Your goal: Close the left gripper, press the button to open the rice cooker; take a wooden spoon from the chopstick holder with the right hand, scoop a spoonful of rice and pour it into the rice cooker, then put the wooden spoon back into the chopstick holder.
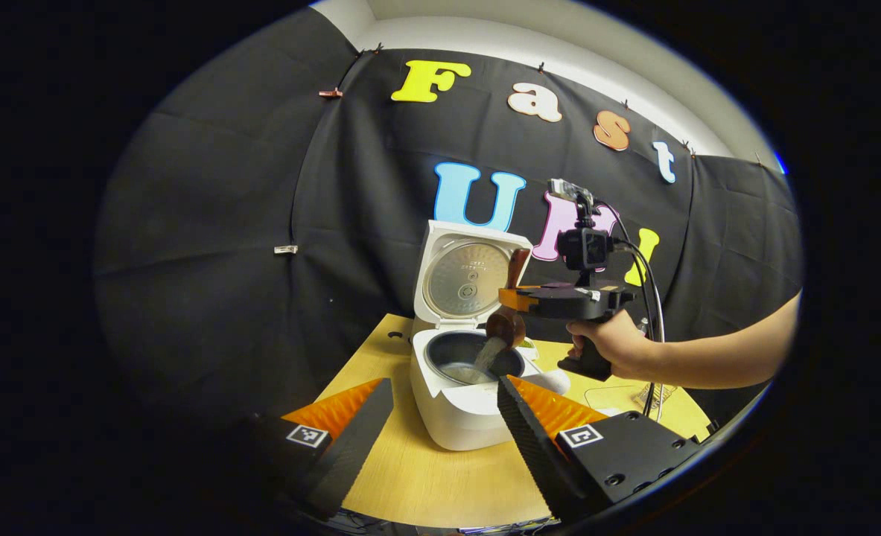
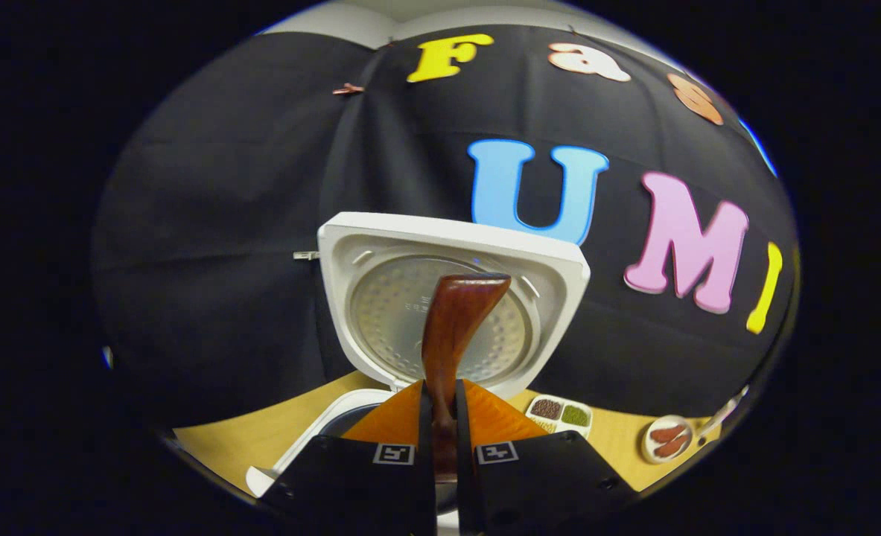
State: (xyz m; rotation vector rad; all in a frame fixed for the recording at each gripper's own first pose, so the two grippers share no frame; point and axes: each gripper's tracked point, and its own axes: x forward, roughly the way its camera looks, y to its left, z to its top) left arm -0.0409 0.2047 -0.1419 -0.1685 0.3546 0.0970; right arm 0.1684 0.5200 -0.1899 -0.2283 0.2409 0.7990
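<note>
Black cloth wall (image 1: 209, 246) hangs draped behind, folds and seams showing, small clips pinning it. White wall (image 1: 559, 45) above cloth, corner visible top centre. Pale wooden worktop (image 1: 440, 476) in front, edges falling into shadow. Light bright, even.

The rice cooker (image 1: 464, 372) is sitting on the wooden table (image 1: 418, 469) with its lid standing open. Above its pot, the right gripper (image 1: 514, 298), held by a hand (image 1: 615, 346), is tipping the wooden spoon (image 1: 509, 324), and rice (image 1: 485, 356) is spilling down into the pot. The left gripper (image 1: 440, 417) is hanging near, fingers spread apart.
</note>
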